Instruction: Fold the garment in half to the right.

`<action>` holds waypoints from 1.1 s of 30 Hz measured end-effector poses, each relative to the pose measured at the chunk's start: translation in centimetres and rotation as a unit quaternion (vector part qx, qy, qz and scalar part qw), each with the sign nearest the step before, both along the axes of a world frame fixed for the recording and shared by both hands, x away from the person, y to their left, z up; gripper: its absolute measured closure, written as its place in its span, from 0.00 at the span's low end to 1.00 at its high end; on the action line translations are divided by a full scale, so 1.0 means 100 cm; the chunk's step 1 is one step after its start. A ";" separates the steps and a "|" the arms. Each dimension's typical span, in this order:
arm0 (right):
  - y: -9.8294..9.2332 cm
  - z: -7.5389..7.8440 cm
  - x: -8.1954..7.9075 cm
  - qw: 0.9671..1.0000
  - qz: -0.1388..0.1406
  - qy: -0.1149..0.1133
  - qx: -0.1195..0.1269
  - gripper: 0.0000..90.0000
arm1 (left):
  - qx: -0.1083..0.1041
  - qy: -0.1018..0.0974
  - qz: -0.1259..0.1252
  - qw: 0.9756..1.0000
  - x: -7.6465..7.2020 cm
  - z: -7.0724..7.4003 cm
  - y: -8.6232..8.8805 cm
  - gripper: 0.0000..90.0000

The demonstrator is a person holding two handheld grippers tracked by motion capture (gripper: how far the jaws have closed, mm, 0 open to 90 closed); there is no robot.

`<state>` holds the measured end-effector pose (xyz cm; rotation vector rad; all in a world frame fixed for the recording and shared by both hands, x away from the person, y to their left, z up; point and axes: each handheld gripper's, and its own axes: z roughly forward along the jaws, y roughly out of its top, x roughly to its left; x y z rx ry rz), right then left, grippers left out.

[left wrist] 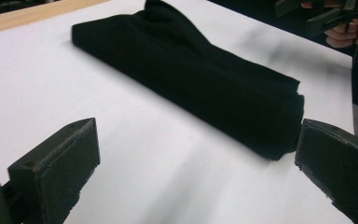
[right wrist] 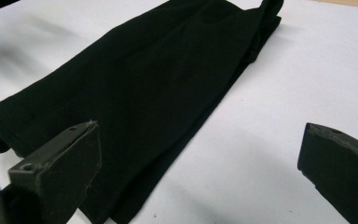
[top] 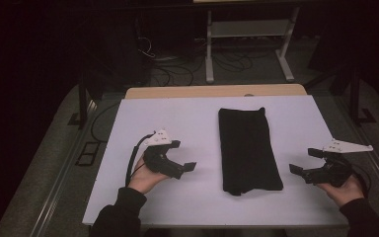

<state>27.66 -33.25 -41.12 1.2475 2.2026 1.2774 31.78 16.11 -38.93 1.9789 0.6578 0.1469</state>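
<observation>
Table [top: 128, 148]: white rectangular top, with a strip of pale wood edge [top: 187, 91] showing along its far side. Dim room; dark floor around it, a tangle of cables [top: 177, 69] and a light metal frame [top: 249, 44] beyond the far edge.

Black cloth [top: 248, 148]: folded into 1 long narrow bundle, lying flat on the white top slightly right of centre, long axis running from near edge to far edge. Far end sits close to the wooden strip, with a small raised corner at its far right; near end is a little wider and stops short of the table's near edge. In the left gripper view the cloth [left wrist: 191, 74] shows stacked layers at its near end. In the right gripper view the cloth [right wrist: 135, 88] lies smooth on top, with layered edges at both ends.

Left gripper [top: 185, 154]: held in the person's left hand [top: 145, 175] over the table, left of the cloth and apart from it, jaws pointing toward the cloth. The 2 jaws stand wide apart with nothing between them.

Right gripper [top: 306, 160]: held in the right hand [top: 345, 187] at the table's right edge, right of the cloth and apart from it, jaws pointing toward it. Jaws are spread wide and hold nothing. Its own view has the left jaw overlapping the cloth's edge; contact cannot be told.
</observation>
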 end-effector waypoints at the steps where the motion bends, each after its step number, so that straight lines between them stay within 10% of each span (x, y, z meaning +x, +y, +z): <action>1: 0.000 0.000 0.000 1.000 0.000 0.000 0.000 0.00 | -0.001 0.000 0.003 1.000 0.000 -0.001 0.003 0.00; 33: -0.001 -0.001 -0.001 1.000 0.001 0.000 -0.001 0.00 | -0.026 -0.017 0.086 0.996 -0.016 -0.015 0.078 0.00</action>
